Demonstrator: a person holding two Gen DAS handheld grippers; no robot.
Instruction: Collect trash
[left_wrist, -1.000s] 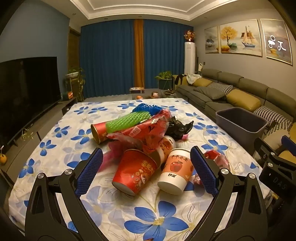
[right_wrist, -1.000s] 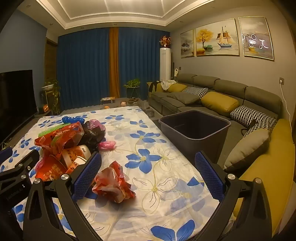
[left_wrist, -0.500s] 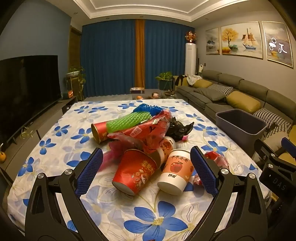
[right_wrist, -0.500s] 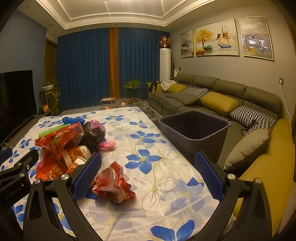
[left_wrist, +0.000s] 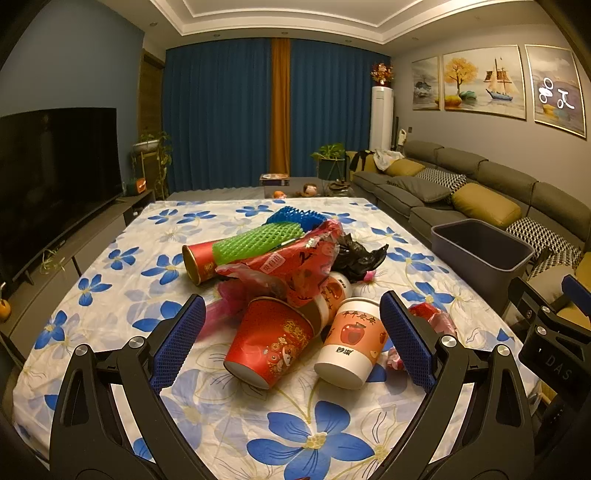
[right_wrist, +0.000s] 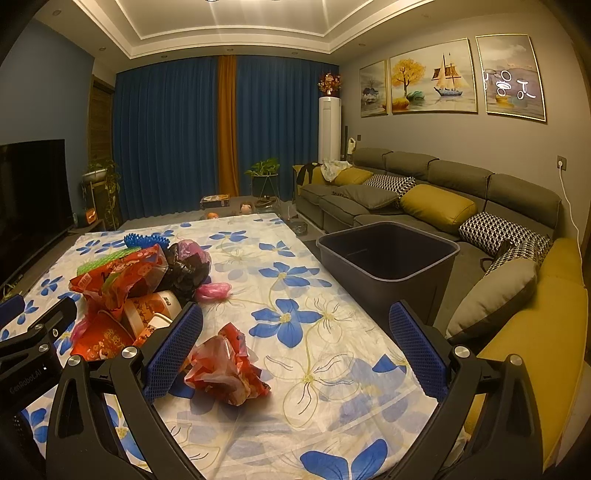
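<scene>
The trash pile (left_wrist: 280, 273) lay just ahead of the left gripper (left_wrist: 291, 332), with 2 cups nearest between its spread fingers, and nothing had moved over the last second, so collection had not begun. The right gripper (right_wrist: 295, 347), also released and empty, hovered level over a wrapper (right_wrist: 225, 365), with the bin (right_wrist: 388, 258) ahead to its right.

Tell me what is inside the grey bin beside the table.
In the right wrist view the grey bin shows only bare dark inner walls and part of its floor, with no trash visible. Its near wall hides the closest part of the floor, so that part cannot be checked.
</scene>
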